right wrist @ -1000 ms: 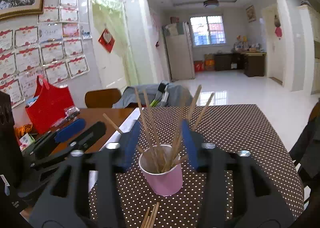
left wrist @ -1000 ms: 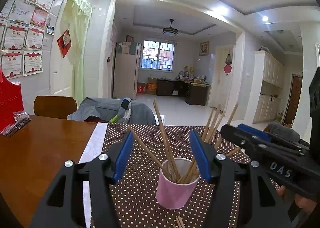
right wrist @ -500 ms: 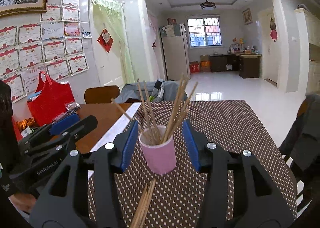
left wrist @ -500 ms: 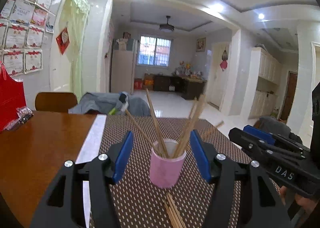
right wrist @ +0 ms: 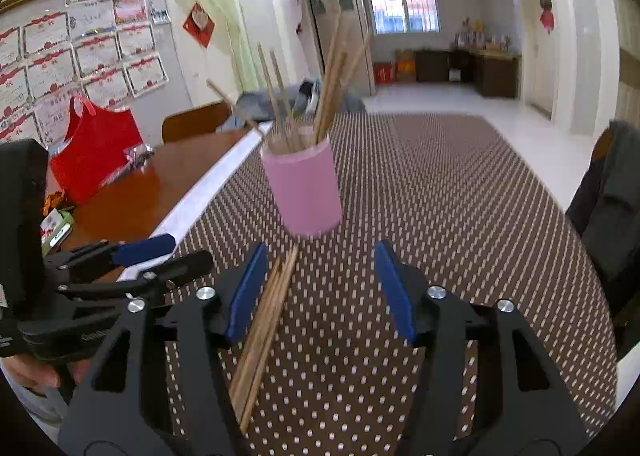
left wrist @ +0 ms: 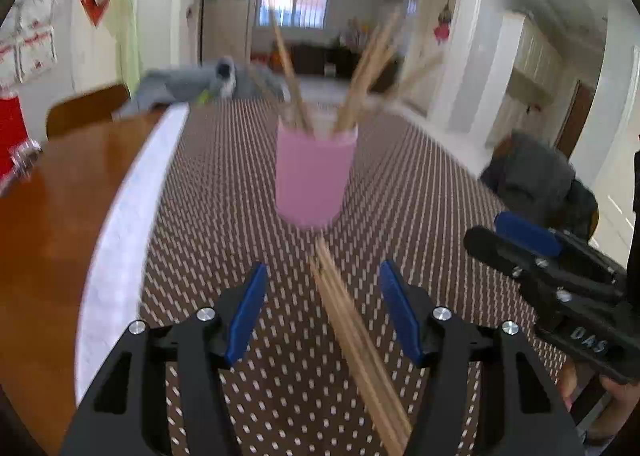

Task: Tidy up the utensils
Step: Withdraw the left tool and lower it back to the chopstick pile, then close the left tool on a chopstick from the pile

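A glossy brown wooden counter (right wrist: 132, 196) lies at the left, carrying a shiny red bag (right wrist: 96, 152) with looped handles near the wall. A white strip edges the brown cloth with pale dots (right wrist: 440, 216), a flat woven-looking cover over the rest of the counter.

The left claw (left wrist: 322, 308), black plastic with smooth blue pads, stands spread wide with nothing pinched; a bundle of loose thin wooden chopsticks (left wrist: 356, 340) lies flat on the cloth between its fingers, untouched as far as the blurred left wrist view shows. Just beyond the bundle's far tip stands the matte pink cylindrical cup (left wrist: 314, 176), upright, with more straight pale wooden chopsticks in the cup (left wrist: 360, 76) fanning out of its round rim.

The right claw (right wrist: 320, 292), same black frame and blue pads, is opening, its jaws apart. The loose bundle runs slantwise under its left finger, close beside that pad, not gripped. A dark grey garment (right wrist: 612, 208) drapes over a chair at the far right.
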Motion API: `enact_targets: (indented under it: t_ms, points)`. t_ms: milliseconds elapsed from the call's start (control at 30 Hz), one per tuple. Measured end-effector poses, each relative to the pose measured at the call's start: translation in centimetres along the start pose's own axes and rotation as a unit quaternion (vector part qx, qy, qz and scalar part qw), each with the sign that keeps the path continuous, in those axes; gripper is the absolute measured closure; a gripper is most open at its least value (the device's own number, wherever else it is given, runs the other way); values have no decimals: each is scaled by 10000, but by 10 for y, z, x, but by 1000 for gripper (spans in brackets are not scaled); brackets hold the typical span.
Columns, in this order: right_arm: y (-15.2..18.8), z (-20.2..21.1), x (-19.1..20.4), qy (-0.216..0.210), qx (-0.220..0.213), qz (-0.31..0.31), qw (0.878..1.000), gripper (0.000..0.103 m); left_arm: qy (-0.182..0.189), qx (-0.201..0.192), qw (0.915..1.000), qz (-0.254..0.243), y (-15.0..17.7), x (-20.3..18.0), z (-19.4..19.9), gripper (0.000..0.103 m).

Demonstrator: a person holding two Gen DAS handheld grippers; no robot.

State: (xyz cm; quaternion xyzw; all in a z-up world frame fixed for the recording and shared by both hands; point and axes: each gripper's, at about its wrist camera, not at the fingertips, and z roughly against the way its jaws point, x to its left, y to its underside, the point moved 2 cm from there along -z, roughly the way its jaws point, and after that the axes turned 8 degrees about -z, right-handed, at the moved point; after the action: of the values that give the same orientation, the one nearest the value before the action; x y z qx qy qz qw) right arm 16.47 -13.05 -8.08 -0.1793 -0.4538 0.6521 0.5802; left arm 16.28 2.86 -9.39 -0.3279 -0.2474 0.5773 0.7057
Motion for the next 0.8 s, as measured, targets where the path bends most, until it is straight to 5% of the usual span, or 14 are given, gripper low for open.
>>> enact_targets:
  t_ms: [333,800]
  points:
    - [31,-20,-13,-80,513,-271,9983,41,-194,929,9954,-130,43,-4,-45,45]
    - [33,-42,-19,80,728,-308,9968,39,-557,945,9917,-676,41,-10,-57,44]
